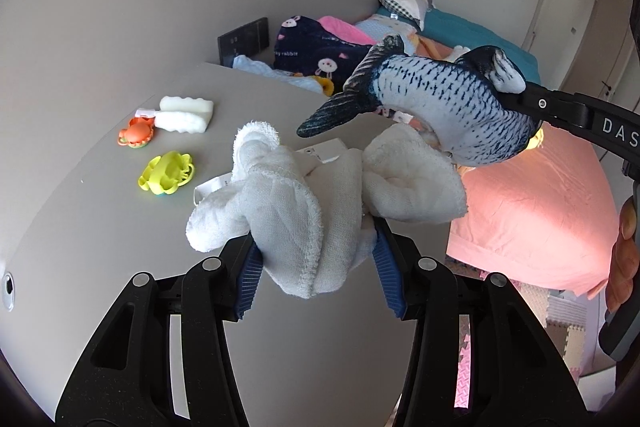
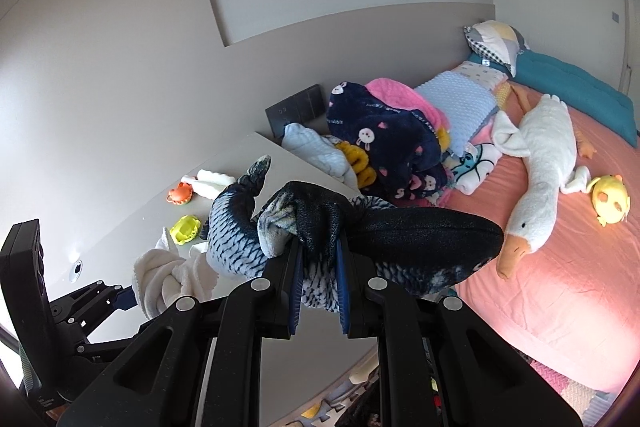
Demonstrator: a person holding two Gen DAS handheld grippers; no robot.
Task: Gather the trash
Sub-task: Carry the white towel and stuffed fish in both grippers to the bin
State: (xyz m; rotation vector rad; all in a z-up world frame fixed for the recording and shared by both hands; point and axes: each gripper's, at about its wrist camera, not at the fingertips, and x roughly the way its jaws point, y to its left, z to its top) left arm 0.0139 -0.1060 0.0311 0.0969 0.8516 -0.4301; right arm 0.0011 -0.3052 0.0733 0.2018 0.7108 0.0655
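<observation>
Both hands are loaded and in carry — the left gripper (image 1: 320, 247) has its jaws closed partway on a bunched white cloth (image 1: 320, 187), held above the grey tabletop (image 1: 100, 227); the right gripper (image 2: 318, 259) has its jaws pinched tight on a fold of the plush fish (image 2: 360, 227), whose head and tail hang free on either side, near the bed (image 2: 560, 287). No bin shows in either view, so the drop point cannot be told. The sound way on, I judge: keep both grips firm; lift the dangling ends clear of the yellow toy (image 1: 168, 173), the orange toy (image 1: 137, 134) and the white sponges (image 1: 184, 113) on the tabletop; keep the two loads apart — the fish tail hangs close over the cloth.
</observation>
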